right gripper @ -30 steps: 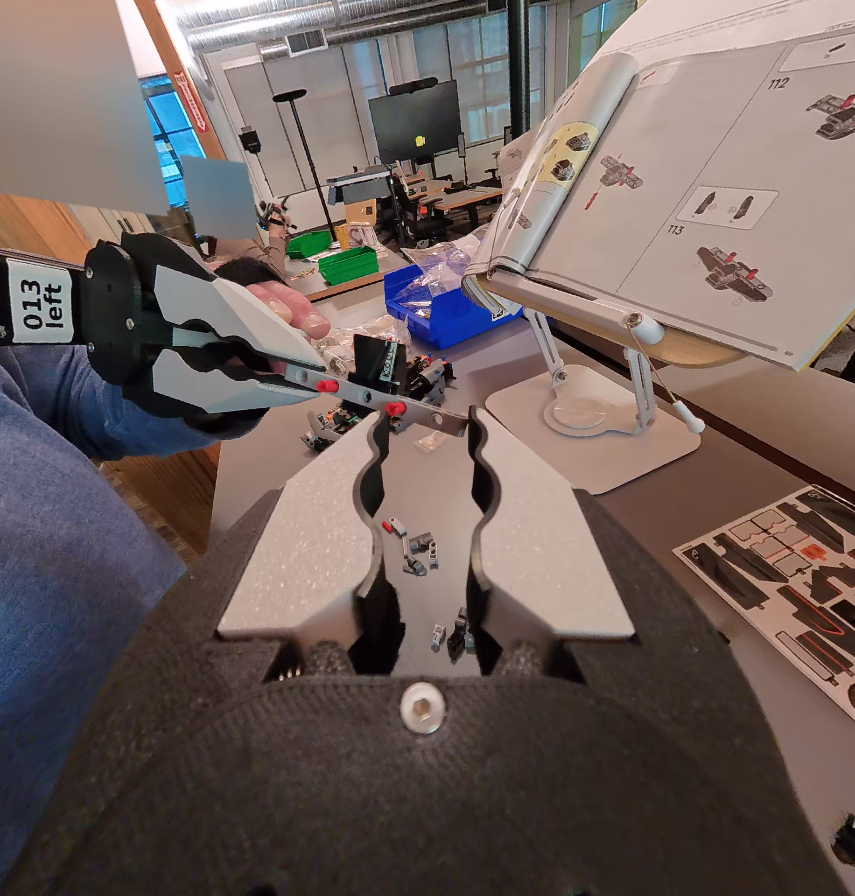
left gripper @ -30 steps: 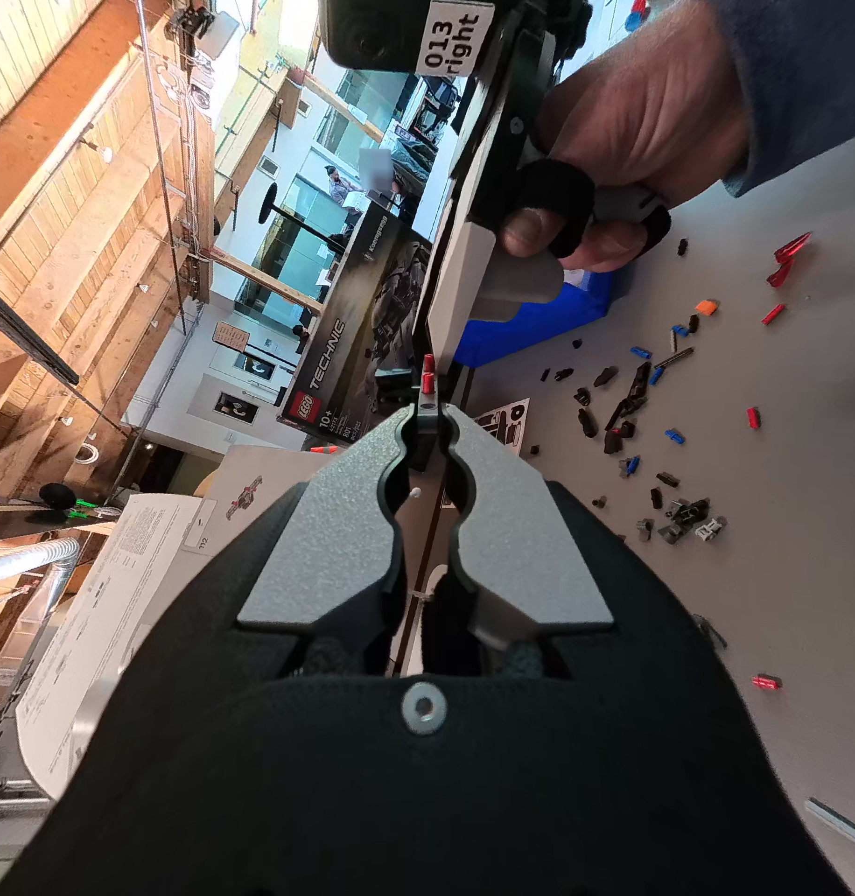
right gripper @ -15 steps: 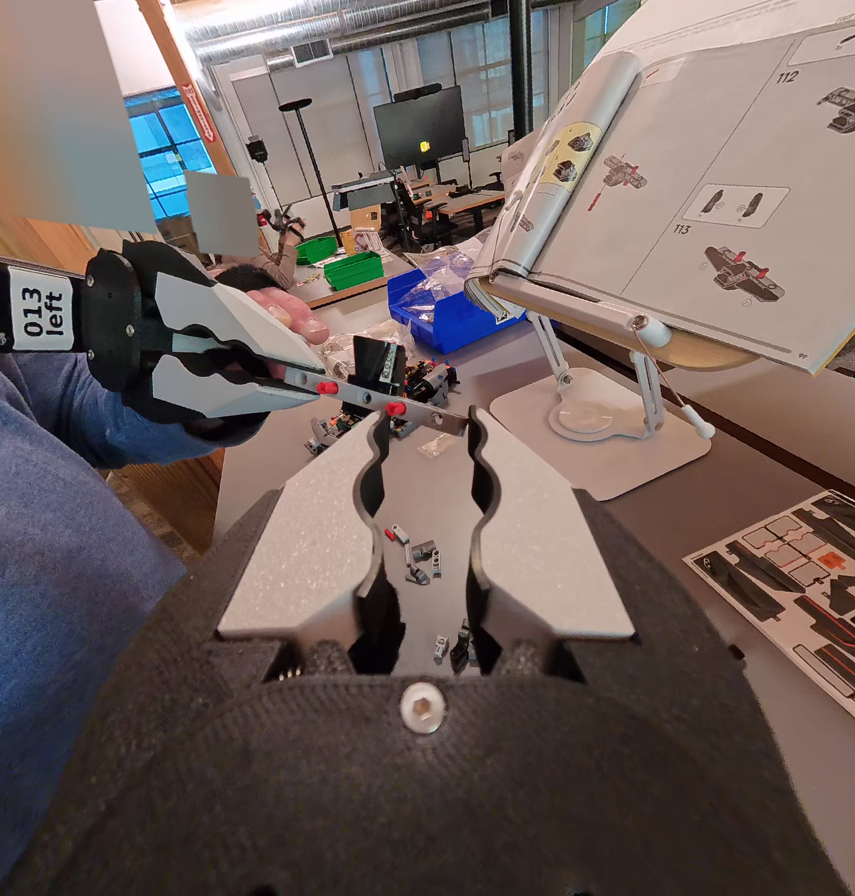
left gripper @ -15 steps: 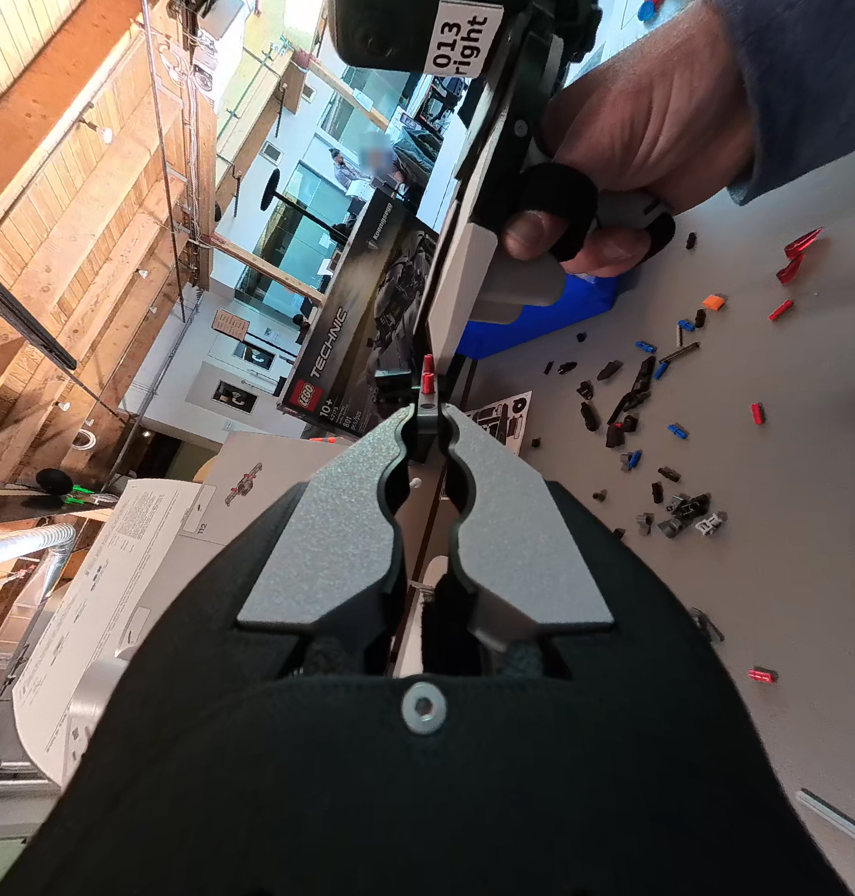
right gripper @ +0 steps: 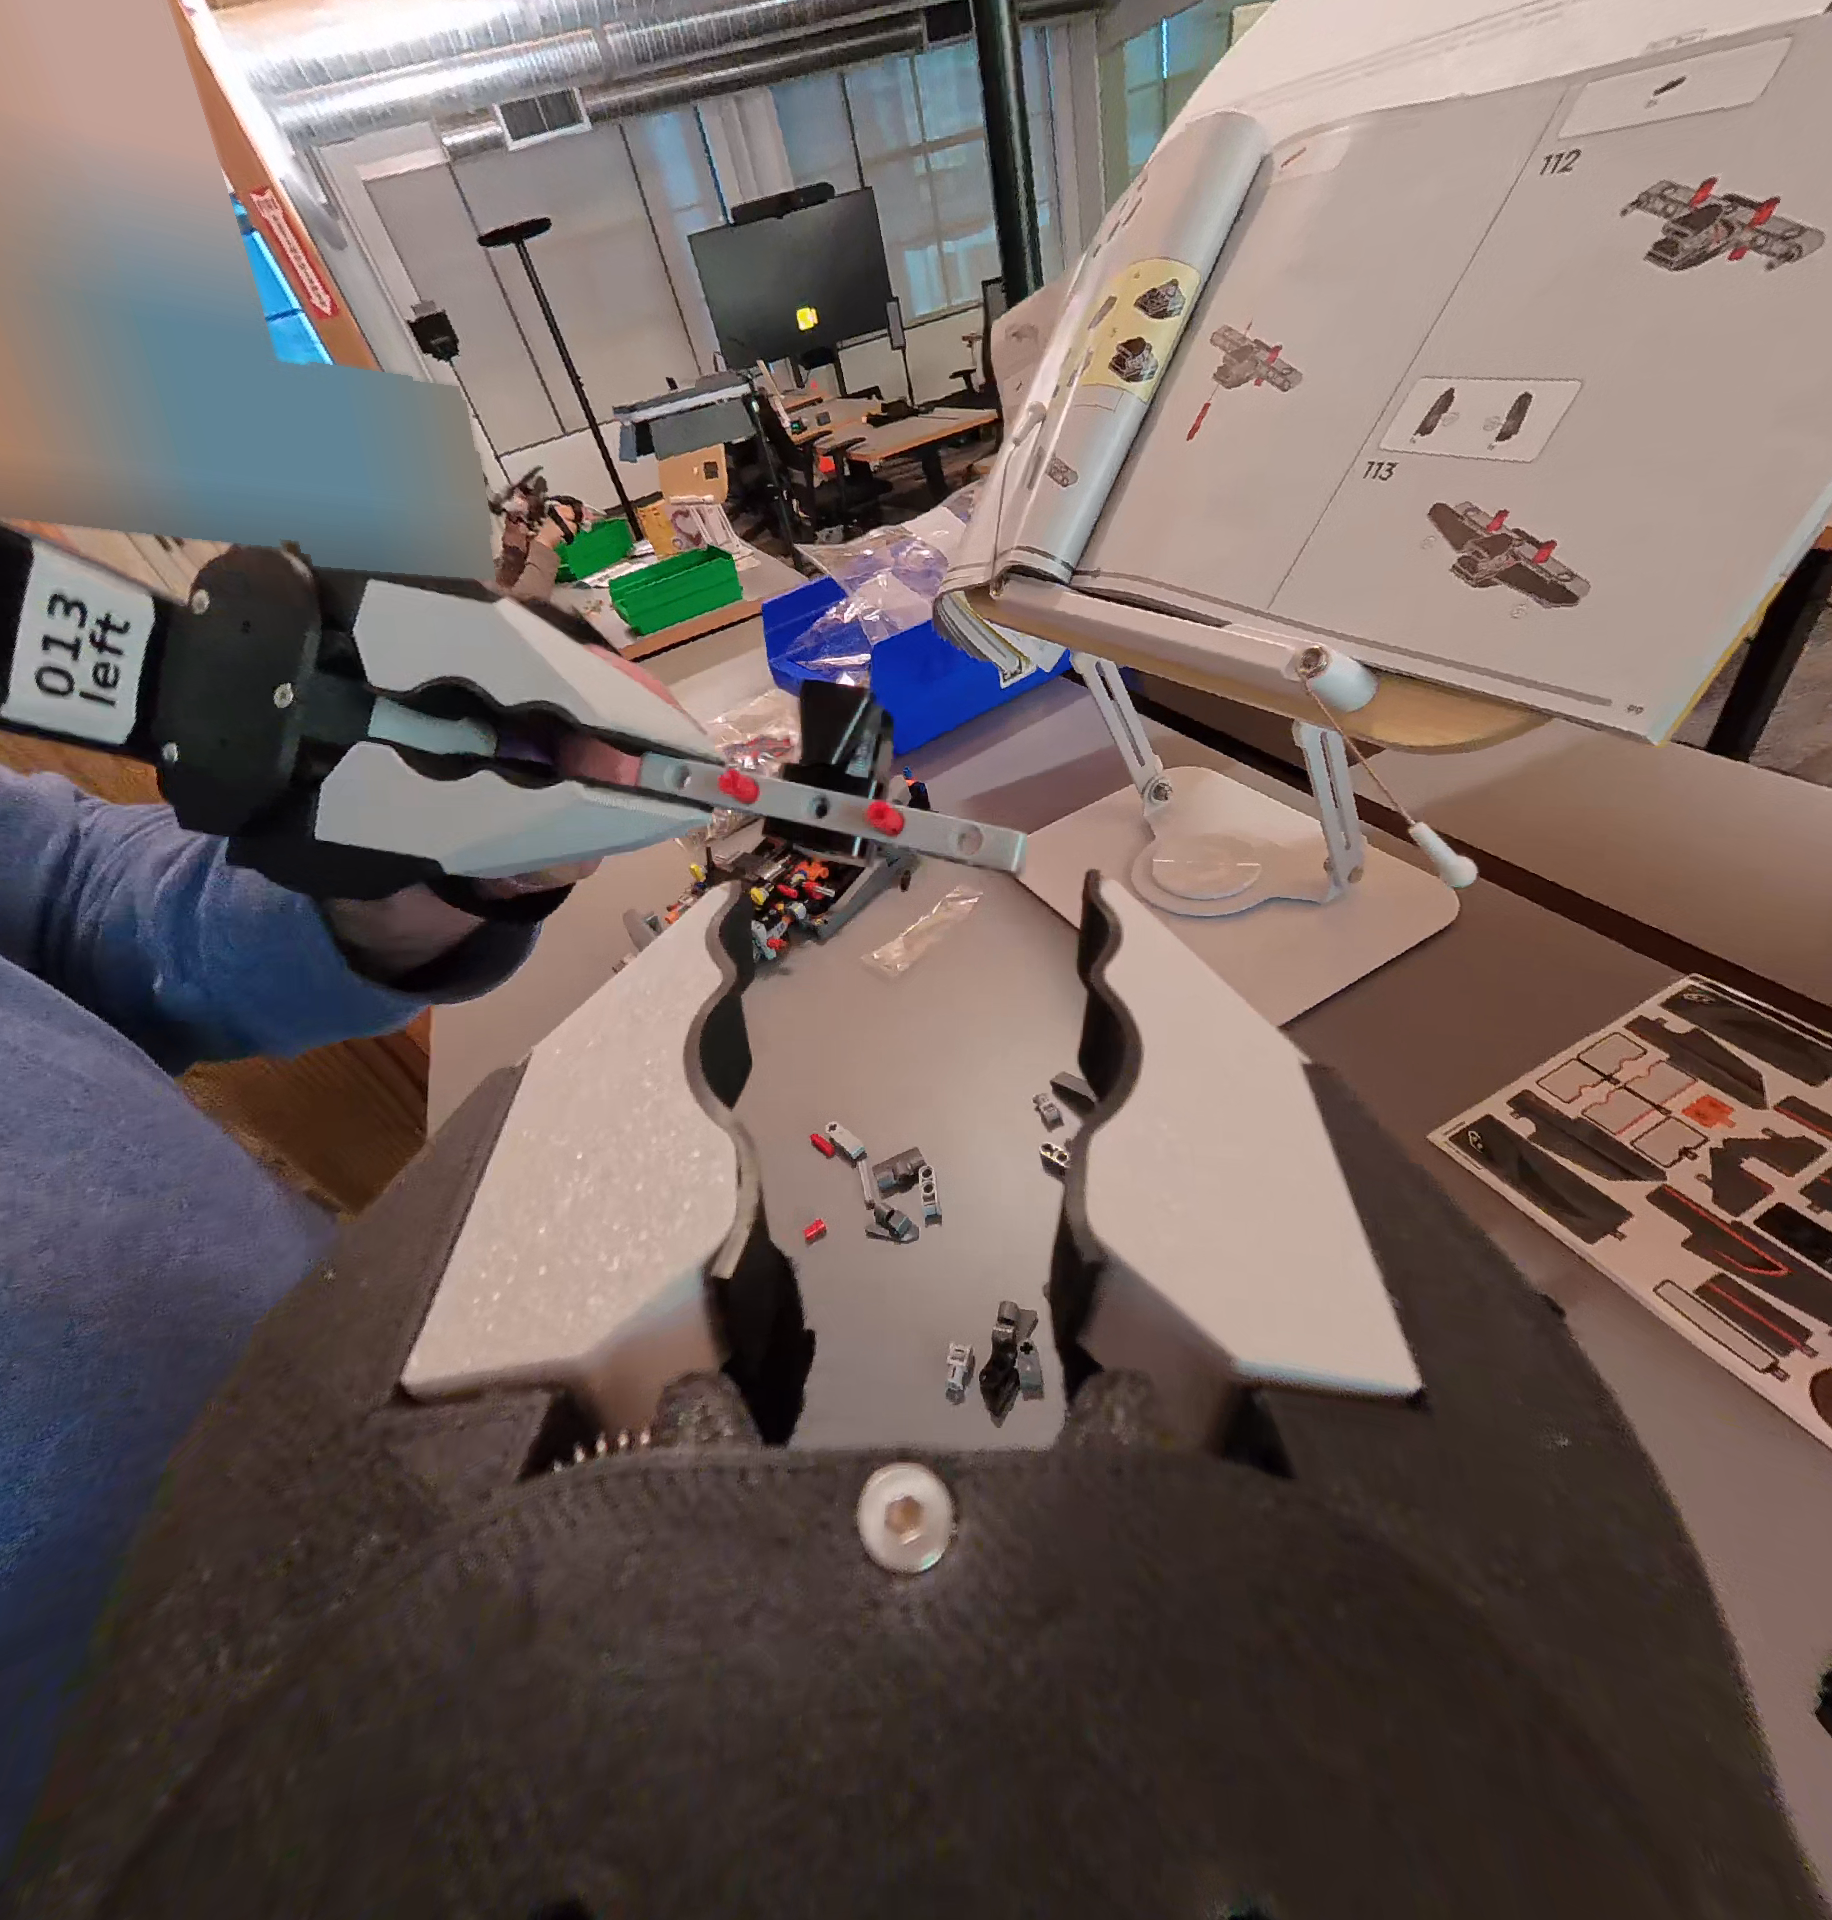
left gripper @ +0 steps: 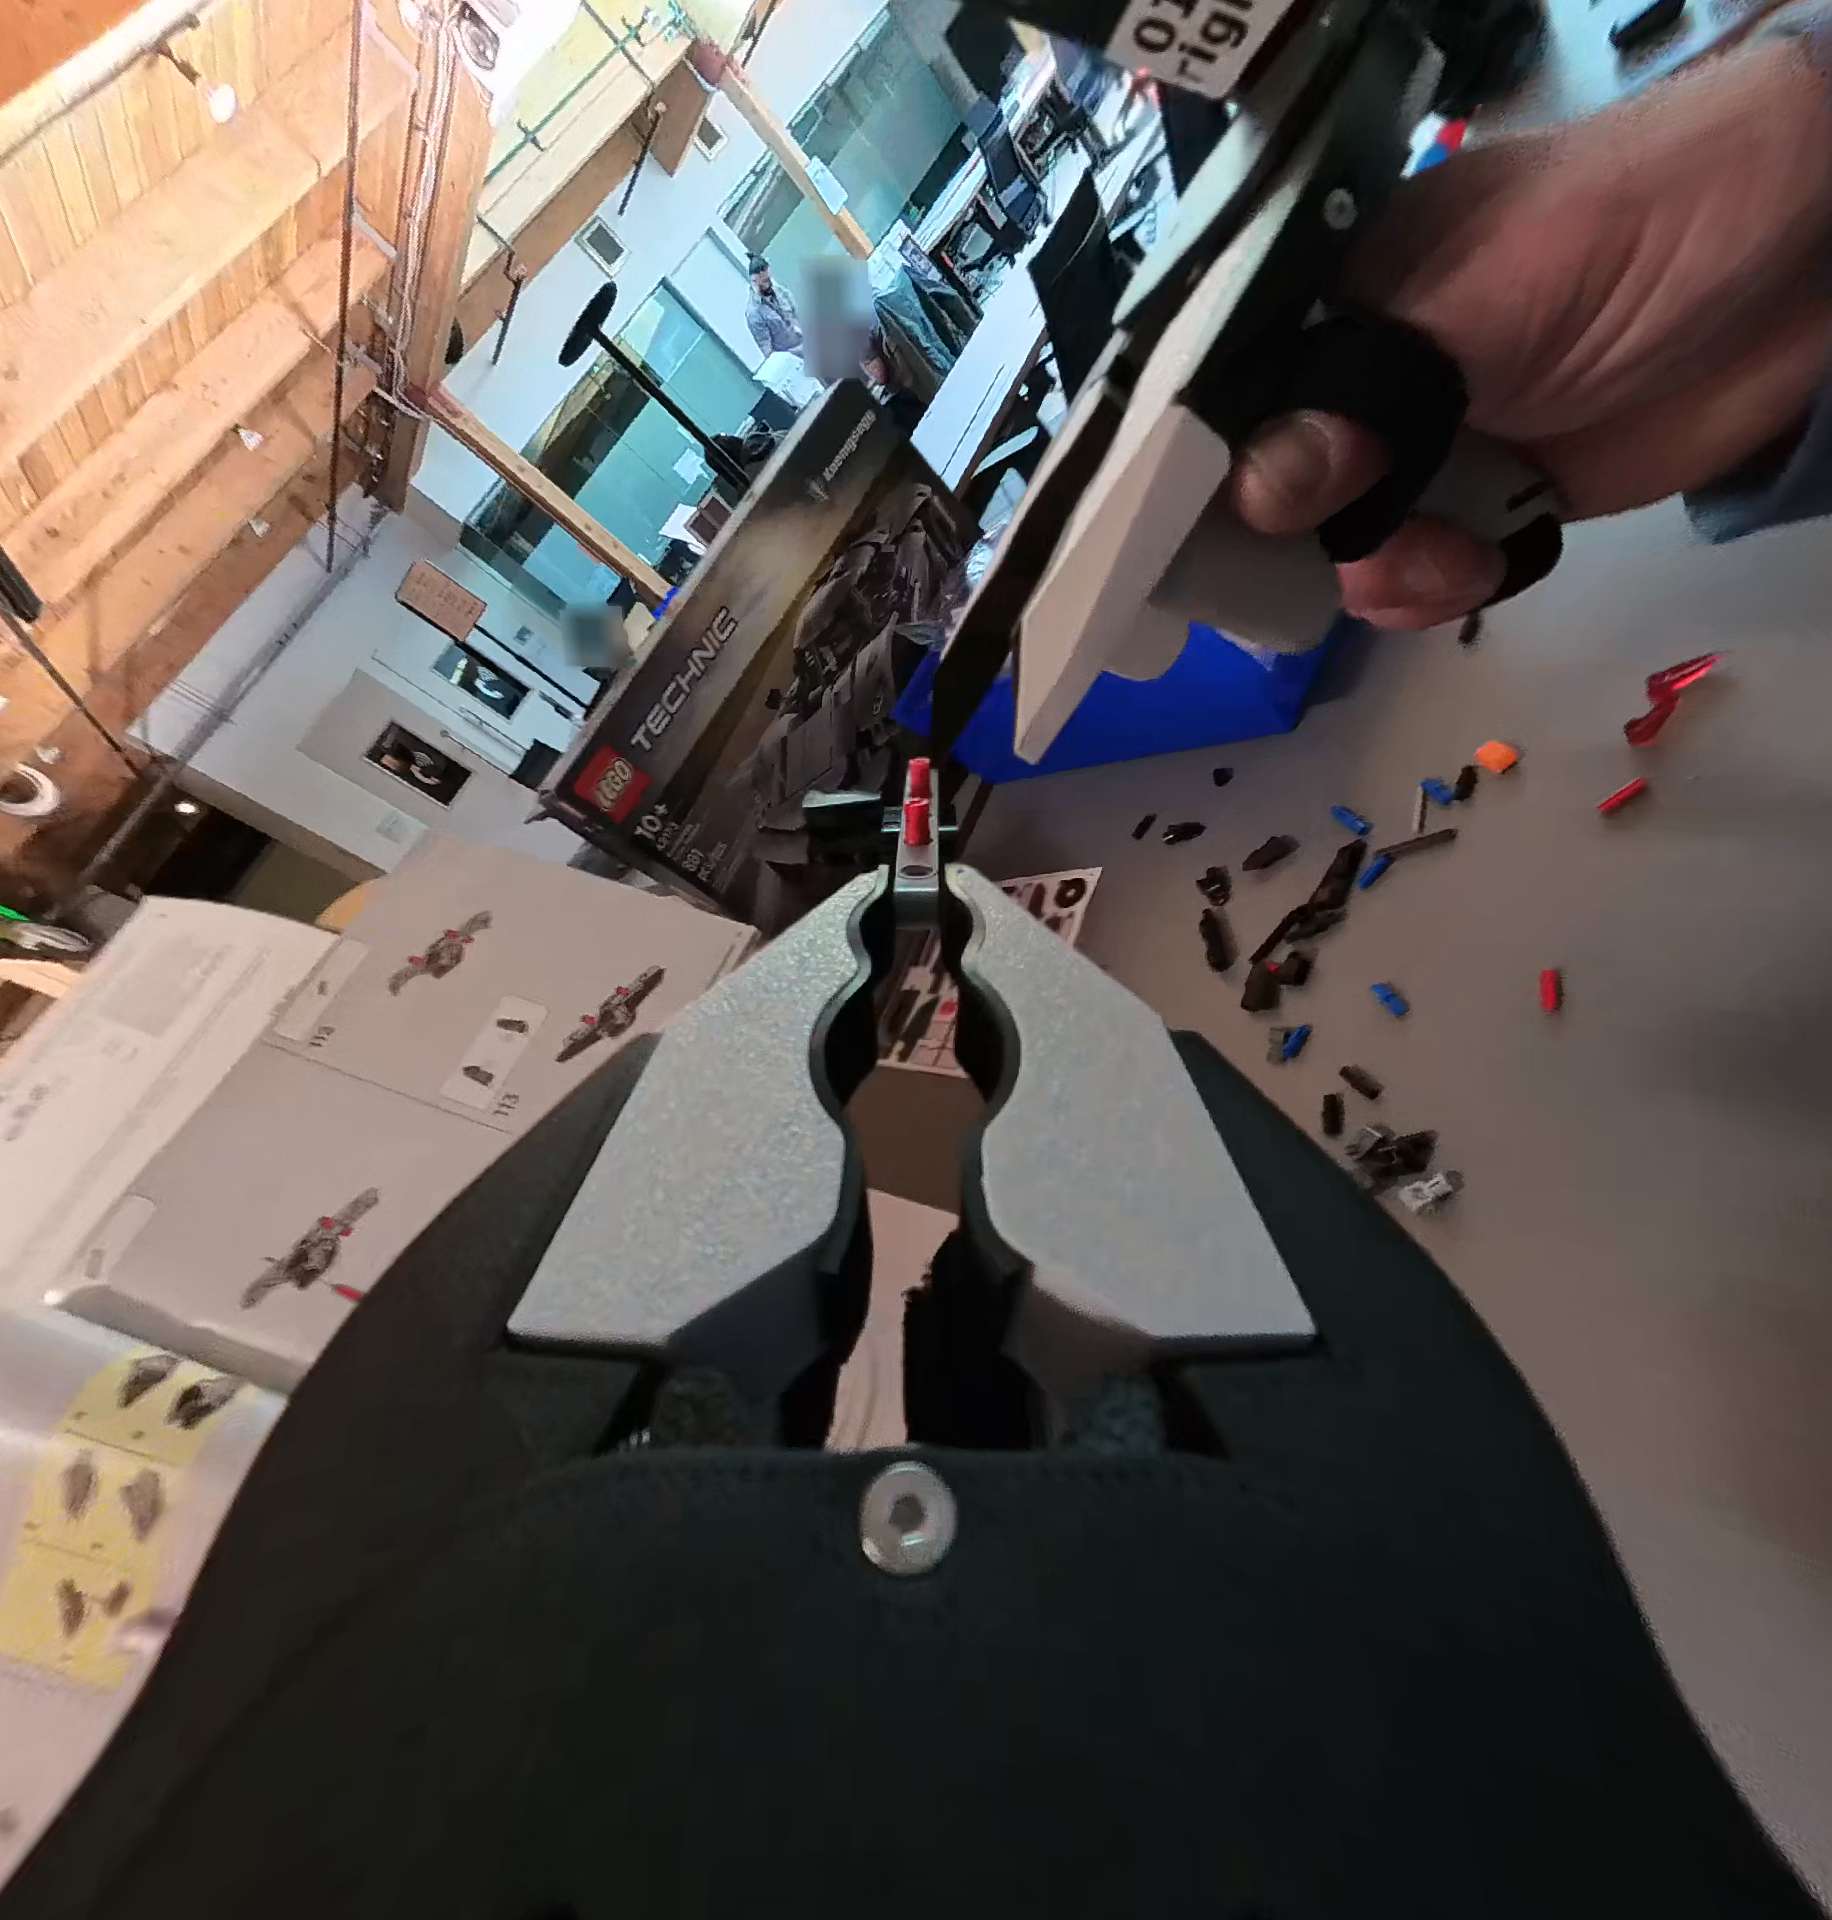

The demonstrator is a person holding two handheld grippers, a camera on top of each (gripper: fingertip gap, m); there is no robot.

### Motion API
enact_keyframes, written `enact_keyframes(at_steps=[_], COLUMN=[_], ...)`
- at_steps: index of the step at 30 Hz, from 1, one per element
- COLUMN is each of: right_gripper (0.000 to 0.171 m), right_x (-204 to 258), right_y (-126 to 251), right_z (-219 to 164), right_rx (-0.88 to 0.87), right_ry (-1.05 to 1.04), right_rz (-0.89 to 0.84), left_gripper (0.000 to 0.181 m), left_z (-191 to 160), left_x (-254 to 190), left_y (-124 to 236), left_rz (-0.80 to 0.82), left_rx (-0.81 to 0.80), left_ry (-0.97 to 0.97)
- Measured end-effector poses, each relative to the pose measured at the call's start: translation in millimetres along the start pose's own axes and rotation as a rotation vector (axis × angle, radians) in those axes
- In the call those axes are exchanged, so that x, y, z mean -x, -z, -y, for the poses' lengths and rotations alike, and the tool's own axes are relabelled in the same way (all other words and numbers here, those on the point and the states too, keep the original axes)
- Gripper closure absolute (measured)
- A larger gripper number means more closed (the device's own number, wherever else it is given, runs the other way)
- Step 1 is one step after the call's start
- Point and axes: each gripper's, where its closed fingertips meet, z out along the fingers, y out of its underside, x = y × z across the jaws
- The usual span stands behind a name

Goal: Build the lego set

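The left gripper point(left gripper: 919, 902) is clamped on one end of a grey beam point(right gripper: 839, 810), which it holds in the air above the table point(right gripper: 1577, 831). The beam's long axis runs straight on from the fingers, pointing away from the gripper and slightly downward toward the book stand point(right gripper: 1234, 862). Two red pins point(right gripper: 737, 787) stick out of its side, and a hole shows at its free end. The right gripper point(right gripper: 907, 925) is wide open and holds nothing; its tips sit just below the beam's free end. Loose pieces point(right gripper: 896, 1184) lie on the table between its fingers. A sticker sheet point(right gripper: 1712, 1174) lies to the right.
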Motion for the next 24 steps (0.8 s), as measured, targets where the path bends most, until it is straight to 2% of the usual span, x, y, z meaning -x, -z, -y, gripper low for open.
enact_keyframes(at_steps=[4,8,15,22,24], right_gripper=[0.112,0.118,0.121,0.121,0.127], right_x=[0,-2,6,25,28], right_y=[-2,1,7,0,0], right_z=[-4,-6,-6,3,9], right_rx=[0.018,-0.028,-0.334,-0.492,-0.535], right_ry=[-0.014,-0.178,-0.795,-0.997,-1.004], right_rz=[-0.028,-0.028,0.288,0.497,0.539], left_gripper=[0.175,0.176,0.175,0.176,0.176], left_z=[1,2,11,18,21], left_x=[2,1,-5,-14,-16], left_y=[0,1,4,0,0], left_rz=[-0.024,-0.002,0.088,0.116,0.111], left_rx=[-0.023,-0.029,-0.049,-0.061,-0.075], left_ry=[0.111,0.1,-0.096,-0.19,-0.18])
